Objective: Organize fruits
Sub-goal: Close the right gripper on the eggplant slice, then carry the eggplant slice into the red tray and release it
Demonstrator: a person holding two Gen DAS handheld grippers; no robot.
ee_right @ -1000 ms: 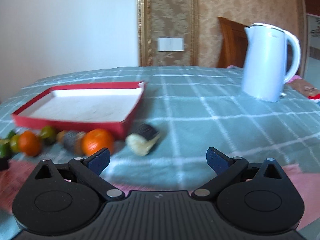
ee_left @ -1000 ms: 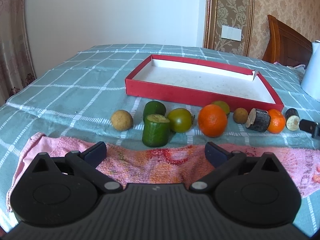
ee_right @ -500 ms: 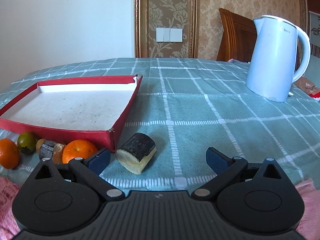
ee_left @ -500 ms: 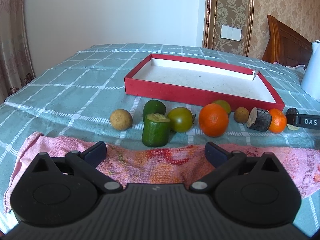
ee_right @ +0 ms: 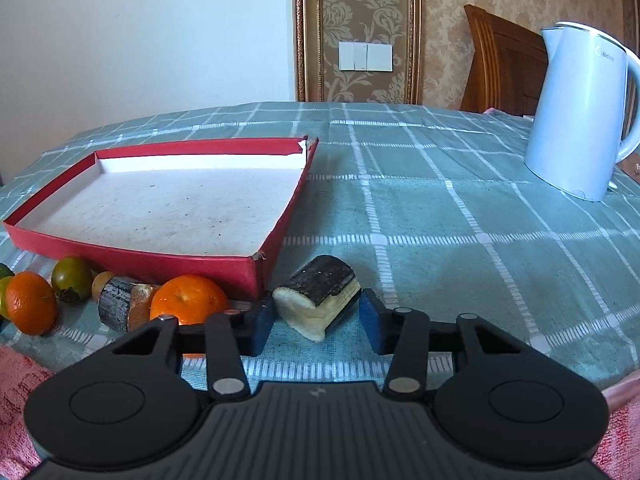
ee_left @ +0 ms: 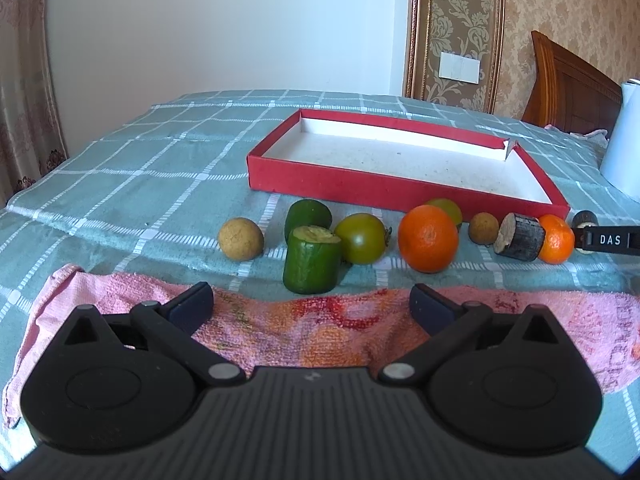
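Our right claw (ee_right: pixel 316 322) is closing around the banana piece (ee_right: pixel 320 294), which lies between the blue pads at twelve o'clock, dead ahead of the wrist. The left pad looks to be touching its pale cut end; a small gap shows at the right pad, so we judge the grip not yet made. The piece's long axis runs from seven to one o'clock, slightly skewed to the pads, so it may twist as they meet.

The red tray (ee_right: pixel 132 256) sits at ten o'clock, its near corner just beside the piece, and nothing lies in it. An orange (ee_right: pixel 188 298) sits at nine o'clock, close to the left finger; to three o'clock the table is open up to the kettle (ee_right: pixel 576 120).

Our left claw (ee_left: pixel 312 308) hangs wide open and empty over the pink towel (ee_left: pixel 320 328), with the rest of the fruit row at its twelve o'clock.
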